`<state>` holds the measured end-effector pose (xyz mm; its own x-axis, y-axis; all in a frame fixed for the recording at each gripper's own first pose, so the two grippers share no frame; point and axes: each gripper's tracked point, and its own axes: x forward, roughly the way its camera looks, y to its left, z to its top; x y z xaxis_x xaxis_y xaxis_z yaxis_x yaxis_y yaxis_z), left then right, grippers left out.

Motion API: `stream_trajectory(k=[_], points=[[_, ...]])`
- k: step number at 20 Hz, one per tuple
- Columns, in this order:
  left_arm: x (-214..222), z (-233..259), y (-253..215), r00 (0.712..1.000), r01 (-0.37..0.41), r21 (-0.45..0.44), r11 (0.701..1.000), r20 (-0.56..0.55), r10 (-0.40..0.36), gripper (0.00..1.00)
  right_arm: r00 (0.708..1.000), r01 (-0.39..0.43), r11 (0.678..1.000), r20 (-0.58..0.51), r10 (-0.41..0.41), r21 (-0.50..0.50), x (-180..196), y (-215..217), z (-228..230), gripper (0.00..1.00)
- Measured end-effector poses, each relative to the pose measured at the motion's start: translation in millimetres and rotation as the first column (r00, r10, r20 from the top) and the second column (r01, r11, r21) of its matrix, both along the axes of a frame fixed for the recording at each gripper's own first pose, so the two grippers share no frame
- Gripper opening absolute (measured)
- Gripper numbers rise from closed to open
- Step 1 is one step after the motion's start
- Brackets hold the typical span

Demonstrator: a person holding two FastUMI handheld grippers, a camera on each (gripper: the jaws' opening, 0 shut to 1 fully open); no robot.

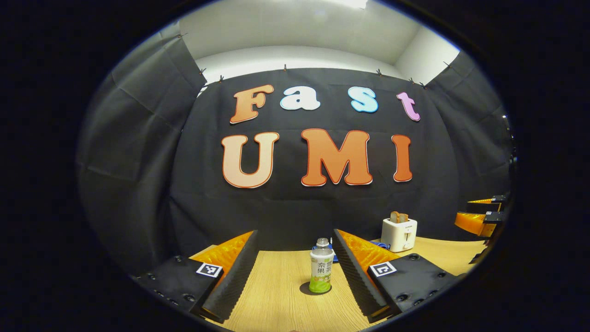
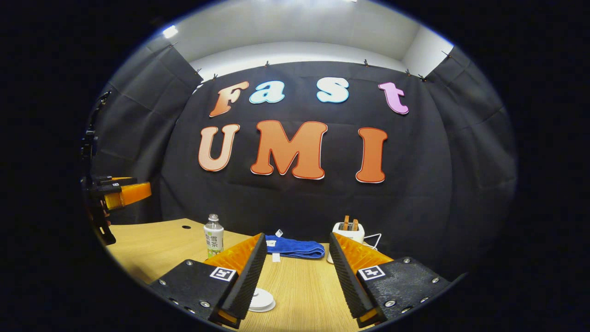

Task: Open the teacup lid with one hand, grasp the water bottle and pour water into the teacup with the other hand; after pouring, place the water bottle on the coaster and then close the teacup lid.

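One water bottle (image 1: 321,266), one toaster (image 1: 399,234), one blue cloth (image 2: 295,247), two gaping tongs (image 1: 294,269)

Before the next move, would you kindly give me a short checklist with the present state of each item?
1. Left hand-held gripper open: ok.
2. Water bottle upright on the table, lined up between the left gripper's fingers: ok.
3. Right hand-held gripper open: ok.
4. White round lid-like piece beside the right gripper's left finger, being the teacup lid: cannot tell.
5. Coaster located: cannot tell.
6. Toaster and blue cloth away from the bottle: ok.
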<state>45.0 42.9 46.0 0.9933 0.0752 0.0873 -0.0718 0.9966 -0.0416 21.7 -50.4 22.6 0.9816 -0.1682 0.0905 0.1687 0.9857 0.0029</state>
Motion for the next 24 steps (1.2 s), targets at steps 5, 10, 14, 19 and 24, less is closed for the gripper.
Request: stream_trajectory(k=[5, 10, 14, 19, 24], points=[[-11.2, 3.9, 13.4, 0.999, -0.049, 0.072, 0.996, -0.002, 0.049, 1.0, 0.999, 0.04, 0.999, -0.009, -0.04, 0.0, -4.3, -14.7, -1.2, 0.83], [-15.6, 5.7, 9.9, 0.999, -0.045, 0.094, 0.994, 0.008, 0.045, 1.0, 1.0, 0.027, 1.0, -0.001, -0.027, -0.002, -2.5, -11.4, 4.0, 0.83], [-17.1, 9.3, 12.9, 0.998, -0.056, 0.092, 0.994, 0.017, 0.054, 0.99, 1.0, -0.002, 1.0, -0.004, 0.002, -0.024, -1.0, -1.4, 4.1, 0.83], [-19.7, 10.8, 20.9, 0.997, -0.074, 0.104, 0.992, 0.028, 0.072, 0.99, 1.0, -0.015, 1.0, 0.002, 0.015, -0.018, -1.5, 4.1, 6.1, 0.84], [-21.7, 3.8, 30.6, 0.995, -0.096, 0.089, 0.991, 0.011, 0.096, 0.99, 1.0, -0.015, 1.0, 0.002, 0.015, -0.012, 0.1, 6.0, 7.2, 0.84]])
